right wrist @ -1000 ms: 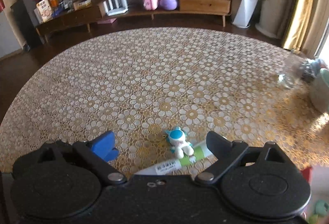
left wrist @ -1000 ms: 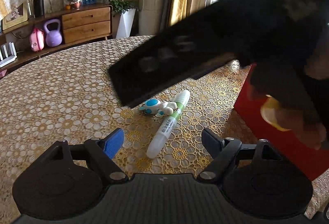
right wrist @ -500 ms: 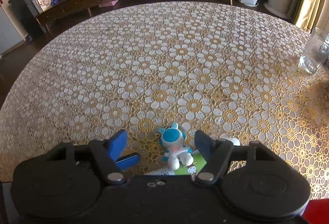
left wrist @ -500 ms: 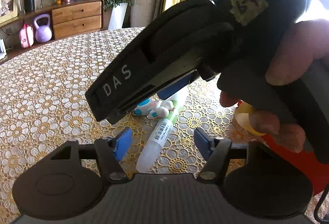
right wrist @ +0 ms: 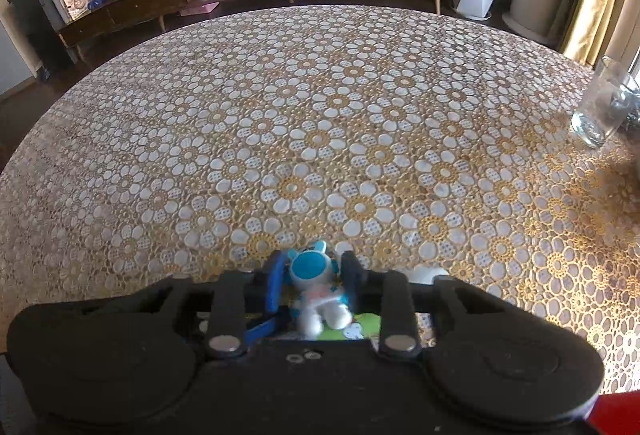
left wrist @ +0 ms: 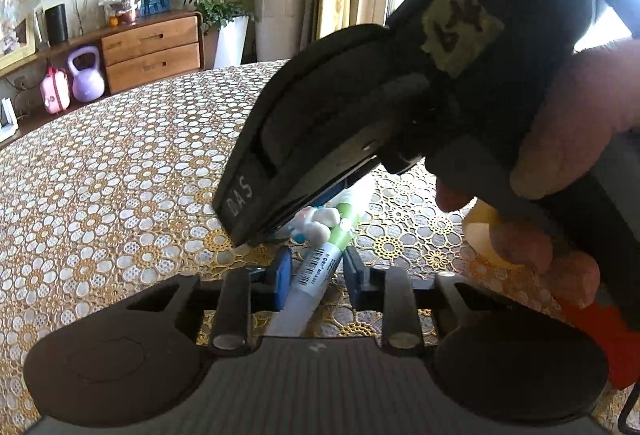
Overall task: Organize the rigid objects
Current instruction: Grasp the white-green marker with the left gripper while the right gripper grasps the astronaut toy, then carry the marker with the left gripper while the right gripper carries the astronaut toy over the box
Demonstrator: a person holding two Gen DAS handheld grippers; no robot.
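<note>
While both pairs of jaws are closing, each already has something between its blue pads. The left gripper [left wrist: 314,277] has drawn in on a marker pen [left wrist: 320,275], a smooth white plastic tube with a barcode label and a green band; the pads sit against its barrel on both sides. The pen's long axis runs away from the left camera and leans right, its white cap end pointing toward the far right under the other tool. The right gripper [right wrist: 311,277] is pinching a small toy figure [right wrist: 316,295], hard glossy plastic, white body with a rounded blue head and two little ears; it stands with its head pointing away from the right camera toward the middle of the table, and its feet lie over the pen's green part.

Both things lie touching each other near the rim of a round table [right wrist: 320,115] covered by a lace-patterned cloth of gold and white flowers, with a fine raised texture. Beyond the toy the cloth is bare all the way to the far curved edge. A clear drinking glass [right wrist: 600,107] stands well apart by the right edge. From the left camera, a hand [left wrist: 560,163] around the right tool's black matte body fills the upper right, and a red box [left wrist: 600,335] crowds the lower right.
</note>
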